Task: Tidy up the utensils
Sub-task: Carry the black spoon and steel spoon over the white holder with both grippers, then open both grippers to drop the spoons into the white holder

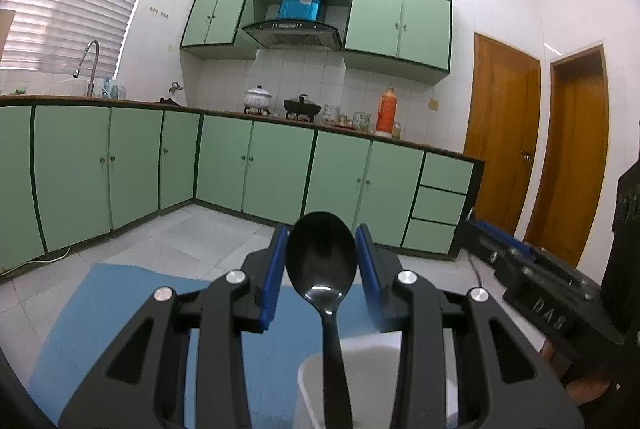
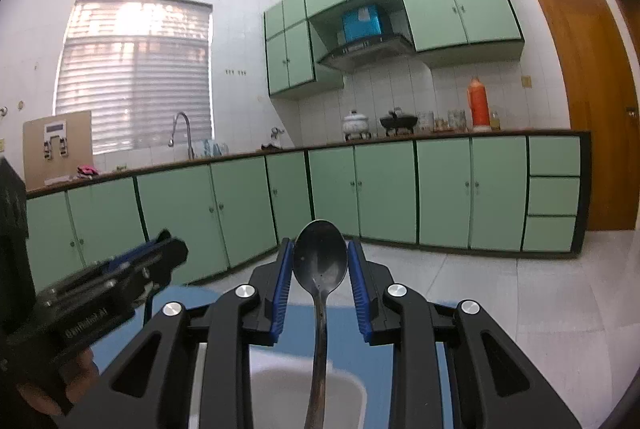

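The left gripper point(image 1: 322, 261) closes its blue pads point(image 1: 274, 277) on the bowl of a black spoon point(image 1: 322, 253) at lower centre, handle running down toward a white container point(image 1: 384, 349) at the bottom edge, probably where utensils belong. The right gripper point(image 2: 320, 261) likewise clamps a metal spoon point(image 2: 320, 253) by its bowl above a white container point(image 2: 280, 385). Beneath lies a blue mat point(image 1: 120, 309). The two grippers sit near each other and could collide; green cabinets point(image 1: 256, 165) stand well apart behind
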A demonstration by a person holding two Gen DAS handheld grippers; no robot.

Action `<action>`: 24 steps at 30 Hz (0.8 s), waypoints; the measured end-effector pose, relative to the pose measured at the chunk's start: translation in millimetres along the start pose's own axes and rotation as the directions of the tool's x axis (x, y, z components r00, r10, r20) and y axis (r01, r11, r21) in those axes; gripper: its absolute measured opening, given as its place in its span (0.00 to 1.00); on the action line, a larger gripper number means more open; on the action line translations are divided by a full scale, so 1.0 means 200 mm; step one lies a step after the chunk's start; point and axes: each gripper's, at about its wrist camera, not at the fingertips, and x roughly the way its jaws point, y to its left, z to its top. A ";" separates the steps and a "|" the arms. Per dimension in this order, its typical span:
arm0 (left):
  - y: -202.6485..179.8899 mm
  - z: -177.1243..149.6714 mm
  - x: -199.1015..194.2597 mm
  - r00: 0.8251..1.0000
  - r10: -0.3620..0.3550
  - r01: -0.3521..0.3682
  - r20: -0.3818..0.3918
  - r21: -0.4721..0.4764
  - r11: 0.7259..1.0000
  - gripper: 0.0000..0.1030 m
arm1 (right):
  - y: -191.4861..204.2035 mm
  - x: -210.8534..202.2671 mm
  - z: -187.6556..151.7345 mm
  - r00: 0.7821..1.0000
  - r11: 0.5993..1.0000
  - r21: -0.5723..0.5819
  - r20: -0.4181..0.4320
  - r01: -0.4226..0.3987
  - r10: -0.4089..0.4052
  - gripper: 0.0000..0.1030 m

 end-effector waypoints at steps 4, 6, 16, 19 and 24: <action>0.01 -0.04 0.00 0.999 -0.001 0.001 -0.033 0.006 1.000 0.33 | -0.01 0.01 -0.07 0.999 1.000 0.020 -0.041 -0.006 0.006 0.27; 0.02 -0.05 -0.01 0.999 -0.001 0.001 -0.052 0.001 1.000 0.34 | -0.02 0.01 -0.08 0.998 1.000 0.027 -0.056 -0.014 0.015 0.28; 0.07 -0.10 -0.07 0.994 0.010 -0.011 -0.110 -0.009 1.000 0.49 | -0.04 -0.06 -0.11 0.994 0.996 0.081 -0.099 -0.038 0.046 0.36; 0.09 -0.10 -0.12 0.992 0.013 -0.015 -0.125 -0.014 1.000 0.53 | -0.06 -0.12 -0.10 0.993 0.994 0.100 -0.102 -0.046 0.056 0.37; 0.13 -0.09 -0.26 0.977 0.048 -0.055 -0.209 -0.026 0.998 0.67 | -0.10 -0.26 -0.11 0.986 0.995 0.100 -0.166 -0.004 0.020 0.46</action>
